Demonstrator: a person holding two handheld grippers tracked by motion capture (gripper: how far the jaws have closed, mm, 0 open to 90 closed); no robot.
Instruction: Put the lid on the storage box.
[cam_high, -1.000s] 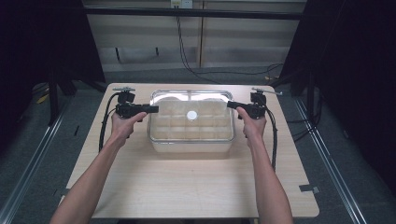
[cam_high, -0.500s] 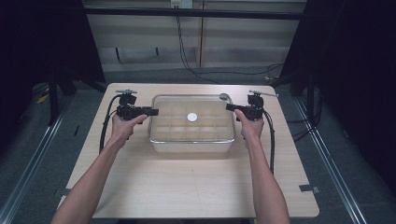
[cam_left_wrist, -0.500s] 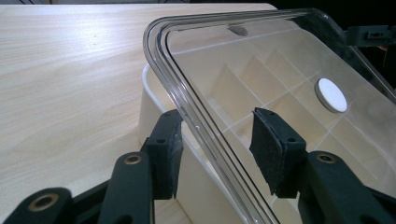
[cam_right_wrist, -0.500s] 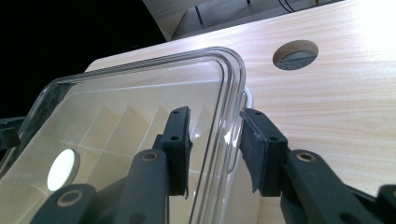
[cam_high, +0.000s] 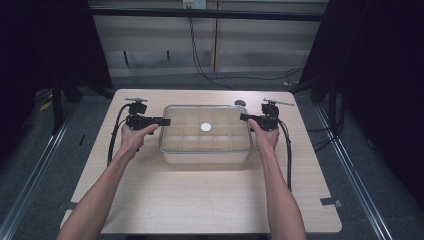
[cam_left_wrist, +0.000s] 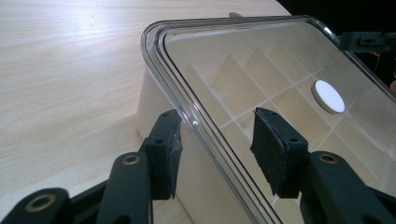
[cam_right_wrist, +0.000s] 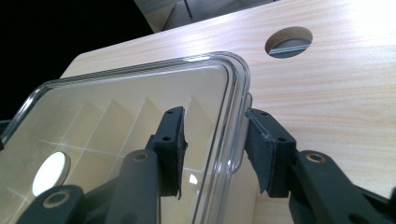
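Note:
A clear-lidded box (cam_high: 205, 156) with several pale compartments stands on the table, a white round disc (cam_high: 206, 127) on its lid. My left gripper (cam_high: 165, 121) straddles the lid's left rim and my right gripper (cam_high: 243, 117) the right rim. In the left gripper view the rim (cam_left_wrist: 205, 126) runs between the pads of the left gripper (cam_left_wrist: 217, 140) with a gap on each side. The right gripper (cam_right_wrist: 215, 140) stands likewise astride the rim (cam_right_wrist: 231, 135). Both pairs of jaws have just been opening, with the rim between them and unpressed. The disc (cam_left_wrist: 328, 96) (cam_right_wrist: 49, 173) lies toward the lid's middle.
The wooden table (cam_high: 210, 200) has broad bare room in front of the box. A round hole (cam_high: 240, 103) (cam_right_wrist: 288, 42) sits in the tabletop behind the box's right corner. Cables trail from both grippers along the forearms.
The box has come down a little from where it was held and now rests on the table. Both hands have stayed at its two ends.

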